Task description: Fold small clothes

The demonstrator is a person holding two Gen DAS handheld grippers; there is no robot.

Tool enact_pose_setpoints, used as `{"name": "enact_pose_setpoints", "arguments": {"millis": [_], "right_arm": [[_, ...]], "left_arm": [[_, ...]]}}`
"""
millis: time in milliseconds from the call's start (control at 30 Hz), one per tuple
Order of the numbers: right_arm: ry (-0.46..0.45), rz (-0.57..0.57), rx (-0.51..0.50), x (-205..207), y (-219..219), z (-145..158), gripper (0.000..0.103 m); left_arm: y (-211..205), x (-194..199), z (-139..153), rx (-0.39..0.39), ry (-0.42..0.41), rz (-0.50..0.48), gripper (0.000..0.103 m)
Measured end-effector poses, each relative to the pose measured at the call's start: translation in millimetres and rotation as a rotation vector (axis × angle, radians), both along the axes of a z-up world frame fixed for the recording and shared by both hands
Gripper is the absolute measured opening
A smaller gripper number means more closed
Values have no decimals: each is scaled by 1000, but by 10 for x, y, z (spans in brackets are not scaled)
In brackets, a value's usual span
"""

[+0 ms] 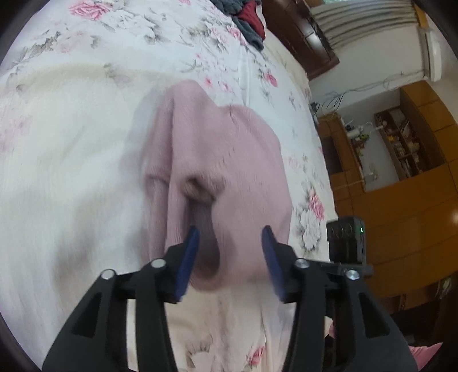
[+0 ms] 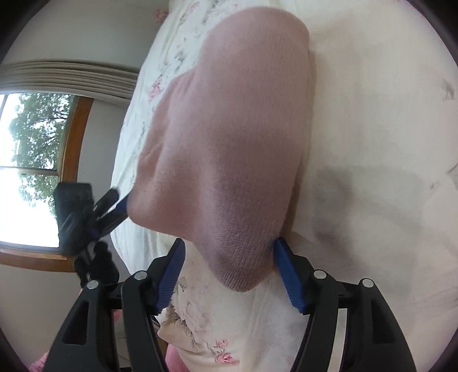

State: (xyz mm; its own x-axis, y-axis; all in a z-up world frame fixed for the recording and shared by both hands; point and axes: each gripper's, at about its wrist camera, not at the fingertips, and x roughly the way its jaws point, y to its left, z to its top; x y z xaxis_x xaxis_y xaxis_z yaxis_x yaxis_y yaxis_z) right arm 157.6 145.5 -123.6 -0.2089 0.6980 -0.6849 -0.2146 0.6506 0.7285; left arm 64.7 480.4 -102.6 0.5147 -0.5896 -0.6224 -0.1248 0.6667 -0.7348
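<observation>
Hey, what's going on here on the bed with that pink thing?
A person is working two handheld grippers over a pink knit garment lying on a floral bedspread. The left gripper and the right gripper both sit at the garment's near edge with jaws open, the cloth bunched between the fingers but not clamped. The garment looks partly folded over itself. A dark pile of clothes lies farther up the bed.

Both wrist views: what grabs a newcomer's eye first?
The pink knit garment fills the middle of both views, lying folded on the floral bedsheet. Next come the blue-padded fingers: the left gripper is open just before the garment's near edge, and the right gripper is open with the garment's corner between its fingers. A dark heap of clothes sits at the far end of the bed.
</observation>
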Motion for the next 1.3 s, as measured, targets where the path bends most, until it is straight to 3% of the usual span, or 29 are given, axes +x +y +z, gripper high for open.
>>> {"name": "enact_pose_setpoints", "arguments": {"millis": [100, 133, 167, 200, 267, 333, 467, 633, 667, 800, 900, 933, 1033, 1133, 1300], "right_arm": [[44, -8, -10, -1, 65, -124, 66], [58, -10, -12, -2, 74, -156, 65], [71, -11, -11, -8, 73, -189, 61], [80, -10, -10, -4, 83, -212, 58], [65, -9, -20, 9, 64, -185, 35], [62, -15, 13, 21, 11, -119, 25], [-3, -8, 54, -12, -108, 65, 21], [3, 23, -32, -98, -56, -179, 21], [9, 20, -39, -95, -37, -226, 21], [0, 22, -56, -73, -20, -258, 22], [-43, 73, -86, -63, 19, -139, 33], [-60, 82, -97, -83, -29, -83, 41], [-151, 98, -113, -67, -120, 136, 43], [-200, 79, -117, 13, -164, 299, 49], [-208, 48, -96, 161, -134, 368, 49]], "left_arm": [[-81, -16, -83, -5, 23, -16, 50], [-100, -6, -106, -4, 27, -19, 43], [-126, 3, -132, -7, 28, -28, 26], [-156, 20, -157, -4, 36, -41, 22], [-198, 38, -175, 27, 47, -47, 10], [-196, 38, -167, 23, 36, -47, 8], [-146, -5, -165, 43, 18, -55, 6], [-179, -7, -469, 115, 92, -75, 6], [-175, -5, -543, 98, 105, -68, 6], [-181, 1, -618, 87, 104, -61, 9], [-198, -28, -484, 113, 100, -80, 14], [-187, -45, -423, 127, 100, -83, 20], [-147, -97, -164, 161, 61, -68, 41], [-28, -42, 95, 198, -2, -25, 50], [146, 381, 97, 198, 8, 67, 52]]}}
